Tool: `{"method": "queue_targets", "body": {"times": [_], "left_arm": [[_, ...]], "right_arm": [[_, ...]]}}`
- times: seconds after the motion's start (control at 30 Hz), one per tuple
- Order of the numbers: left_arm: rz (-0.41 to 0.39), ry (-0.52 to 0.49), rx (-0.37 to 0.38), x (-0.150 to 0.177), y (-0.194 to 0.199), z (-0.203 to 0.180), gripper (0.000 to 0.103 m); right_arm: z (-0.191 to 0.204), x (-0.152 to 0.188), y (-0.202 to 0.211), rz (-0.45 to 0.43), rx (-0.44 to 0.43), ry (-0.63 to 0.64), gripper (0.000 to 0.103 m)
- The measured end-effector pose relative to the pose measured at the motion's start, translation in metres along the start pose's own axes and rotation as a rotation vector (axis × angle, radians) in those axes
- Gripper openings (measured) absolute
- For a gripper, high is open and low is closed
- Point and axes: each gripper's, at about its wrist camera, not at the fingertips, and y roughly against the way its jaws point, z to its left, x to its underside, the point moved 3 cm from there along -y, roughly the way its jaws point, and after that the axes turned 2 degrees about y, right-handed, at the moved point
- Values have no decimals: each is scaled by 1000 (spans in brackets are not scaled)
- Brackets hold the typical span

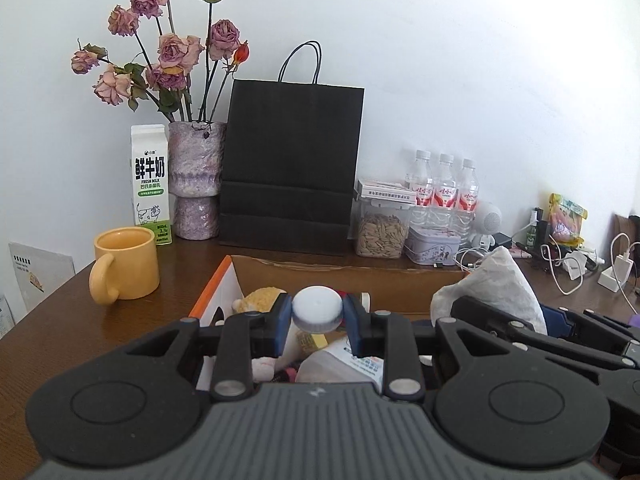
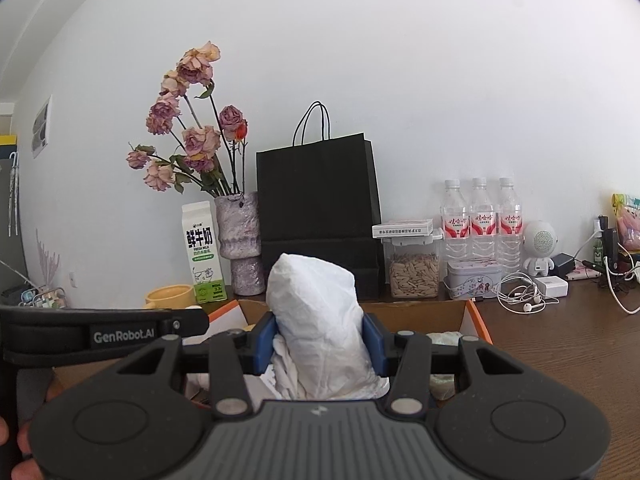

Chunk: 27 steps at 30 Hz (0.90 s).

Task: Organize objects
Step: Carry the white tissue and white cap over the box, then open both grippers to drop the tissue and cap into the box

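1. L gripper [image 1: 317, 322] clamped on white bottle cap [image 1: 317, 309], held over cardboard box [image 1: 344, 280], prob. to lift bottle out for sorting.
2. R gripper [image 2: 319, 344] pinched on crumpled white bag [image 2: 320, 320], also above box.
3. Nearby: yellow mug [image 1: 126, 262], milk carton [image 1: 151, 184], black paper bag [image 1: 292, 168]; cables [image 2: 520, 300] clutter desk on R.

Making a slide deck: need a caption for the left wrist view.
Left gripper clamps a white bottle cap above a cluttered cardboard box.
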Motion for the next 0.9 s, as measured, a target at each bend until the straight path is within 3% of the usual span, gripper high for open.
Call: {"method": "queue_targets", "body": {"times": [0.23, 0.57, 0.67, 0.7, 0.73, 0.87, 0.9], "left_arm": [[-61, 45, -65, -11, -37, 0, 29], [2, 23, -70, 4, -57, 4, 29], [4, 27, -75, 6, -56, 5, 32], [-2, 27, -77, 6, -55, 5, 35], [-8, 27, -79, 6, -53, 5, 47], [-44, 38, -100, 4, -46, 8, 101], [-61, 39, -110, 4, -44, 9, 103]], "right_arm": [[-12, -3, -48, 16, 40, -30, 45], [-25, 17, -72, 93, 51, -58, 46], [-25, 21, -74, 117, 61, -50, 55], [-24, 23, -74, 126, 74, -45, 64], [-23, 24, -73, 130, 88, -35, 69], [-20, 23, -67, 114, 107, -10, 88], [-19, 23, -65, 105, 113, -3, 91]]}}
